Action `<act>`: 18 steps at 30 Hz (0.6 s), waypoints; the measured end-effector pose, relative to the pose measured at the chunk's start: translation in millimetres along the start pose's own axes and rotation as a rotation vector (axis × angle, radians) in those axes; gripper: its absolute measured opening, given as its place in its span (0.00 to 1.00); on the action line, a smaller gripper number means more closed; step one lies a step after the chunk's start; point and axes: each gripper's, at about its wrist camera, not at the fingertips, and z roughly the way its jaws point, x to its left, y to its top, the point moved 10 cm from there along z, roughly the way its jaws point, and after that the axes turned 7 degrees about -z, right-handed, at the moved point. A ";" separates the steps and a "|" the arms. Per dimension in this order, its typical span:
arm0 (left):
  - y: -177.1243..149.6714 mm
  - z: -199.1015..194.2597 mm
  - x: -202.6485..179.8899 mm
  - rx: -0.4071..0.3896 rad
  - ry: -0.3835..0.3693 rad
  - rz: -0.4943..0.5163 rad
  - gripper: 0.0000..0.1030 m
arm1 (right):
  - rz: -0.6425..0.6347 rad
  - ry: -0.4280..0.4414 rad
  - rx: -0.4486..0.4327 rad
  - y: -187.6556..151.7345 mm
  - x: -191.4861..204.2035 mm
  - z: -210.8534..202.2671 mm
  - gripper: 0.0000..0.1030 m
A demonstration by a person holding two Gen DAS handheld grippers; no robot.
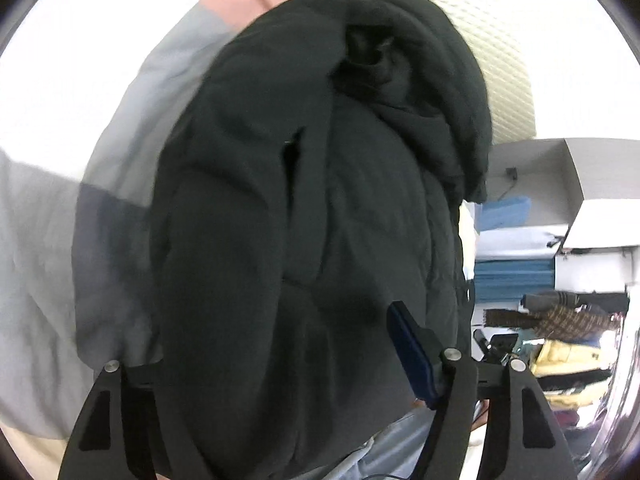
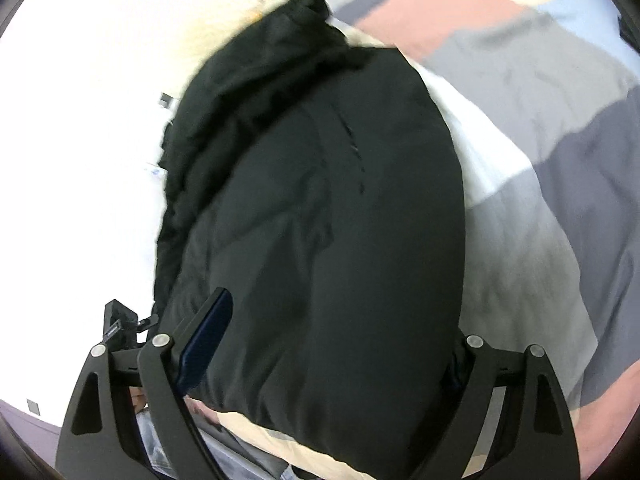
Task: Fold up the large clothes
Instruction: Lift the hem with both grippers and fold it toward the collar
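Note:
A bulky black padded jacket [image 1: 320, 184] fills the left wrist view, bunched in thick folds, its collar end at the top. My left gripper [image 1: 280, 340] straddles its near end. The blue pad [image 1: 412, 356] of the right finger lies against the cloth and the left finger is buried under it. In the right wrist view the same jacket [image 2: 320, 200] bulges between the fingers of my right gripper [image 2: 340, 320]. Its left blue pad [image 2: 204, 344] presses the jacket's side, while cloth hides the right pad. Both grippers look shut on the jacket.
The jacket is over a bedspread [image 2: 540, 140] of grey, pink and white blocks. A cream quilted cover [image 1: 492, 60] lies beyond the collar. Shelves with piled clothes [image 1: 560, 320] and a white box [image 1: 580, 184] stand at the right. A person's jeans [image 2: 160, 440] show below.

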 end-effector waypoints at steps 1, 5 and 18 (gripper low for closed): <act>-0.6 2.9 -3.1 0.002 0.015 0.009 0.65 | 0.004 -0.010 0.005 -1.4 -1.0 1.5 0.85; -2.5 24.1 2.5 0.030 0.124 0.001 0.62 | 0.074 -0.060 0.078 -11.9 -20.7 16.4 0.78; -20.2 20.2 -3.8 -0.023 0.174 0.078 0.16 | 0.010 -0.016 -0.101 13.2 5.7 -20.9 0.16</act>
